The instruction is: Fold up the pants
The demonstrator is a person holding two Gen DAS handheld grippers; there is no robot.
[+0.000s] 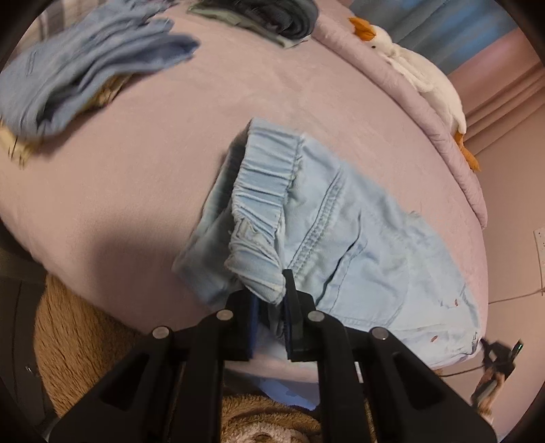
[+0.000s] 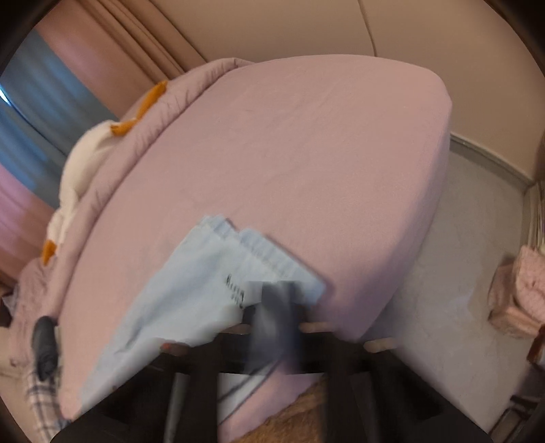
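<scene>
Light blue denim pants (image 1: 357, 245) lie on the pink bed (image 1: 136, 170), their elastic waistband bunched toward the middle. My left gripper (image 1: 270, 300) is shut on the waistband's near corner and holds it slightly lifted. In the right wrist view the pants' other end (image 2: 190, 293) shows, blurred, near the bed's front edge. My right gripper (image 2: 276, 306) is shut on that end of the pants; its fingers are smeared by motion.
A pile of blue clothes (image 1: 85, 68) and dark folded garments (image 1: 272, 17) lie at the bed's far side. A white plush goose (image 1: 422, 75) rests on a quilt along the right edge. A brown fuzzy rug (image 1: 85, 340) lies below. The grey floor (image 2: 460, 272) lies right of the bed.
</scene>
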